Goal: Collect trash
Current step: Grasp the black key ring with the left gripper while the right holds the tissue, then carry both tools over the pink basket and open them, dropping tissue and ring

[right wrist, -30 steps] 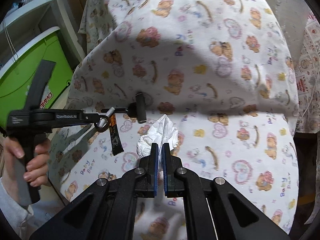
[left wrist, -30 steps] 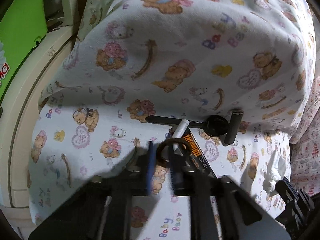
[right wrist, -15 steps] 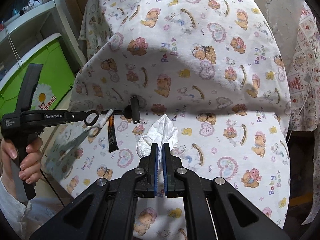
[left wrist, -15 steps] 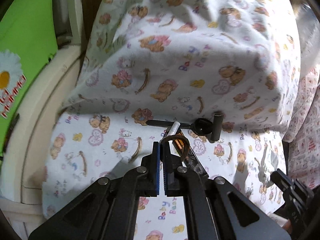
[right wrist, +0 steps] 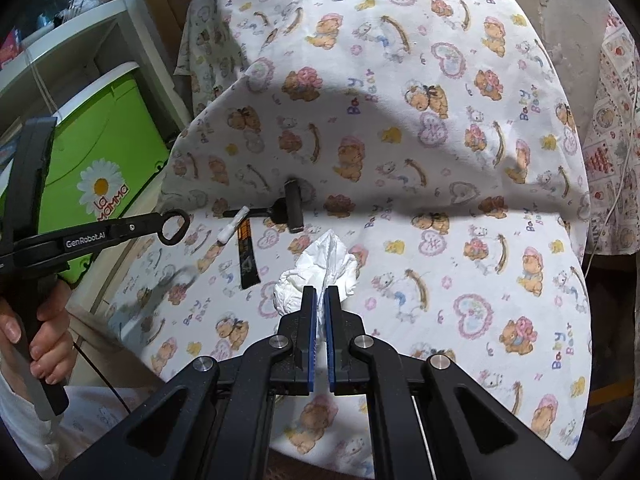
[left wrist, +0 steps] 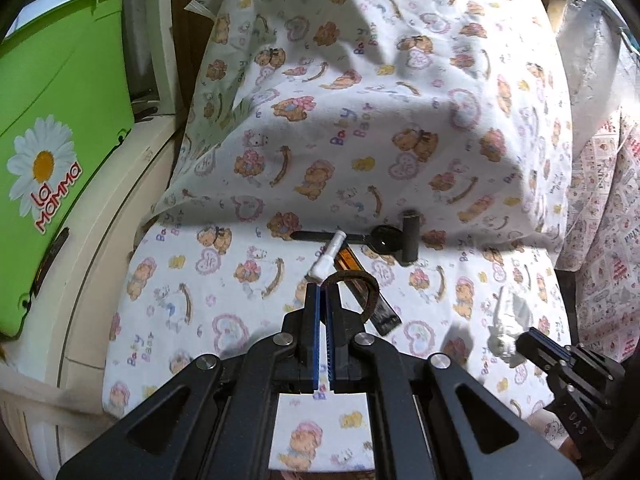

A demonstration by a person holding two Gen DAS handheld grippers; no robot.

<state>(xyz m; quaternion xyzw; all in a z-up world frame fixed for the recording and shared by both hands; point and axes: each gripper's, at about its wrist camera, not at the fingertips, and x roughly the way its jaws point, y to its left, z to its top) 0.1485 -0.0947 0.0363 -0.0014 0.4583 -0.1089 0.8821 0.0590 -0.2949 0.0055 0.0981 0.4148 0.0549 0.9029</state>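
Note:
My left gripper (left wrist: 323, 286) is shut on a dark ring (left wrist: 362, 280) and holds it above the bear-print cloth (left wrist: 400, 140). In the right wrist view the ring (right wrist: 175, 226) hangs at the left gripper (right wrist: 162, 225), near the green bin (right wrist: 104, 152). My right gripper (right wrist: 321, 292) is shut on a crumpled white tissue (right wrist: 320, 268). A white tube (left wrist: 330, 256), a dark wrapper (left wrist: 380, 312), a black spoon (left wrist: 384, 238) and a black cylinder (left wrist: 410, 236) lie on the cloth.
The green bin (left wrist: 60, 120) with a daisy label stands at the left on a cream ledge (left wrist: 120, 208). White shelves (right wrist: 80, 20) rise behind it. A hand (right wrist: 40, 340) grips the left tool's handle. Another patterned cloth (left wrist: 608, 200) hangs at the right.
The left gripper has lifted the ring up and drawn it left, away from the tube and wrapper, toward the green bin. The right gripper still holds the tissue in much the same spot.

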